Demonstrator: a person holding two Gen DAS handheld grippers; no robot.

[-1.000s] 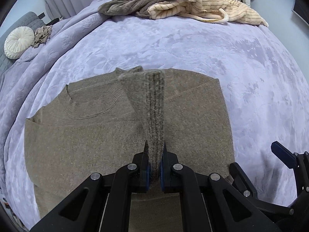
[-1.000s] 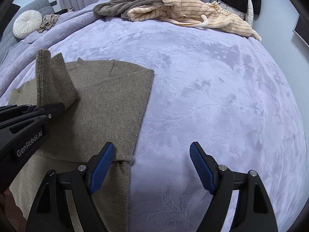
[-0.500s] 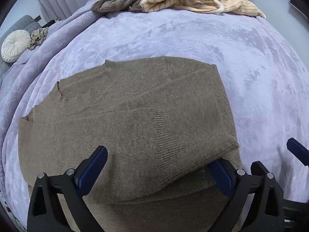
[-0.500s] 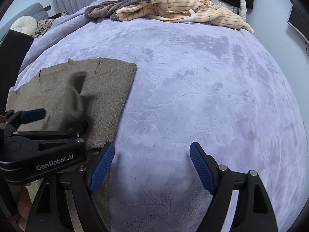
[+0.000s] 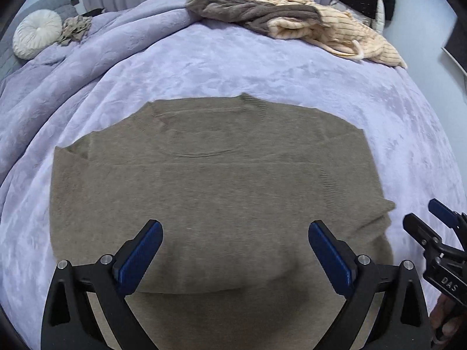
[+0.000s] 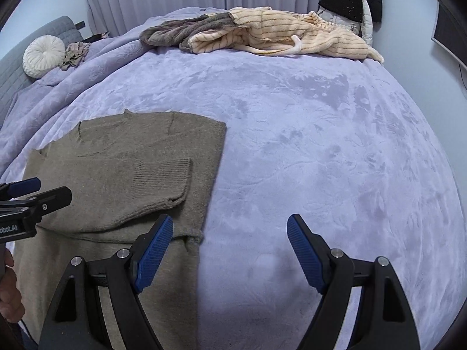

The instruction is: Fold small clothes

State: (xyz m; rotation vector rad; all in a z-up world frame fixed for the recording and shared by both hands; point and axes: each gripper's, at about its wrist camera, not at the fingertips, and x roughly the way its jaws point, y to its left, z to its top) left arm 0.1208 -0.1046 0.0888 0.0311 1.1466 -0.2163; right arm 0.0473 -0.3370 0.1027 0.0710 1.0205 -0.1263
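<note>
An olive-brown knitted sweater lies flat on the lilac bed cover, neck away from me. One sleeve is folded across its chest, with the ribbed cuff resting near the sweater's right edge. My left gripper hovers over the sweater's lower part, open, with nothing between its blue pads. My right gripper is open too; its left finger is over the sweater's right edge, its right finger over bare cover. Each gripper shows at the edge of the other's view.
A heap of clothes, cream striped and grey-brown, lies at the bed's far end. A round white cushion and a crumpled beige cloth sit at the far left. The lilac cover stretches wide to the right of the sweater.
My left gripper let go of the sleeve cuff, opened wide and pulled back left over the sweater. The sleeve now lies flat across the chest. My right gripper stayed open and barely moved.
</note>
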